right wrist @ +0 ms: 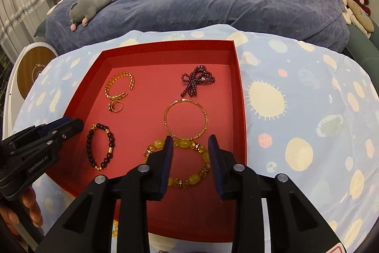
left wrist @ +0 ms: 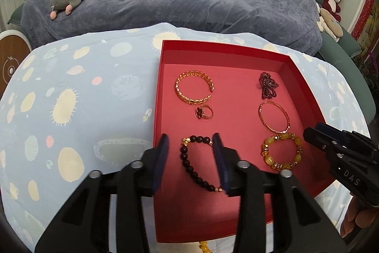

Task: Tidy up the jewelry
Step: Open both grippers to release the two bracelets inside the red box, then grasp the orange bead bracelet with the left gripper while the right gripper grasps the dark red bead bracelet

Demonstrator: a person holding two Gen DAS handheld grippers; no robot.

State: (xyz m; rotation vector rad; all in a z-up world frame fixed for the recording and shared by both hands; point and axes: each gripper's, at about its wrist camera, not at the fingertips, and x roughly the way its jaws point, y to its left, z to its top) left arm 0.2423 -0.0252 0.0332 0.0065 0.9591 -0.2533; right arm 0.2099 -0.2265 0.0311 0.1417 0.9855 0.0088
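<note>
in my left wrist view the tray sits right of centre on the sheet; ring in the middle, beaded bracelet lower right.

Red tray, yellow bracelet, seemingly dark-brown beads.

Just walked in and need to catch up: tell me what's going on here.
A person is sorting jewelry in a red box on a patterned cloth, with a handheld gripper in each hand. The left gripper hangs with open jaws over a dark bead bracelet; the right gripper hangs with open jaws over a yellow bead bracelet. Neither bracelet is gripped; both lie on the box floor. A gold cuff, a ring, a thin gold bangle and a purple bead piece lie farther back.
</note>
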